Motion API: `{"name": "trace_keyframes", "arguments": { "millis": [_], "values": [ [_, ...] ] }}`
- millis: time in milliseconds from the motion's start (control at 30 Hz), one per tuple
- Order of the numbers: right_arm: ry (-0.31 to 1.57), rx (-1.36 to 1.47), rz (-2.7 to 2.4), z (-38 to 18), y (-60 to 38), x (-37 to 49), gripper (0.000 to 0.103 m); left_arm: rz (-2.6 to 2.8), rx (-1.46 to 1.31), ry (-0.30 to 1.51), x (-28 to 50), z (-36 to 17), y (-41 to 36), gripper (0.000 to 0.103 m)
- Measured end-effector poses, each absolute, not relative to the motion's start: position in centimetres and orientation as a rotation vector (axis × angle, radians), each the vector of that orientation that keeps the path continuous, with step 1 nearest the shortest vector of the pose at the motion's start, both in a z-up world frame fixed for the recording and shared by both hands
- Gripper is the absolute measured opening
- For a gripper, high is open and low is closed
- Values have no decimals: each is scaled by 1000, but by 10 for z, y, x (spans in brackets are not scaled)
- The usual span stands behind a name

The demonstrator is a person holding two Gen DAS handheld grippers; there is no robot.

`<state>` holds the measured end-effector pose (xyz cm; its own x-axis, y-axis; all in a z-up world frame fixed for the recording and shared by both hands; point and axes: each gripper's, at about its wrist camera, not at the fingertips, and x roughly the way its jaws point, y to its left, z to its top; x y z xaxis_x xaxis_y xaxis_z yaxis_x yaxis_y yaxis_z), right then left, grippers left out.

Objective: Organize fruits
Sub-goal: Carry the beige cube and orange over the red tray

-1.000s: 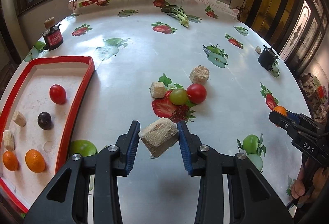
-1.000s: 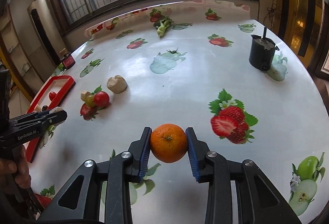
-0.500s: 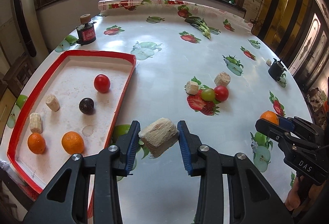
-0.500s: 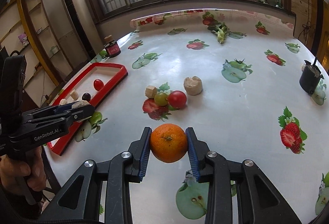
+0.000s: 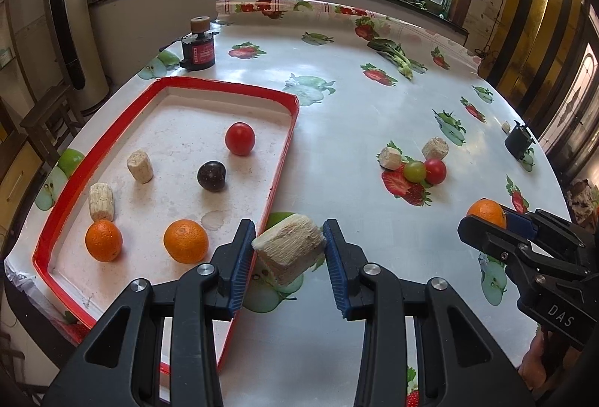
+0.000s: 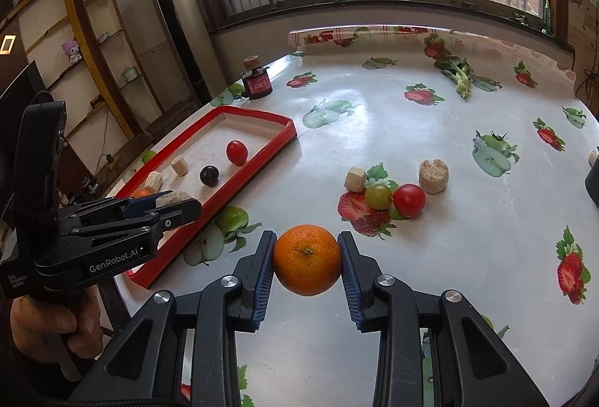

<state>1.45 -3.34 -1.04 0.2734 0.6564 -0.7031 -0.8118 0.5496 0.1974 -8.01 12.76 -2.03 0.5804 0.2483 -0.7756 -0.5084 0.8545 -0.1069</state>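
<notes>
left tool [image 5: 288, 250] clamping pale fibrous chunk [image 5: 289, 247], beside red tray [image 5: 282, 160]

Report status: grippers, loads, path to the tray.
Left gripper shut on beige chunk, beside red tray rim. Right gripper shut on orange, over tablecloth. Nothing blocking.

Both wrist views look down along their fingers, sharing the red tray [image 5: 284, 145].
</notes>
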Motion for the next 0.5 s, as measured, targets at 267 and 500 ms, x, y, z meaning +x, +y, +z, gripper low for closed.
{"name": "trace_keyframes", "arguments": {
  "millis": [267, 500],
  "values": [
    [830, -229, 1034, -10, -15, 8, 34, 478, -353, 839, -90, -21, 141, 35],
    [835, -240, 1060, -11, 2, 5, 34, 503, -367, 836, -96, -21, 155, 35]
  ]
}}
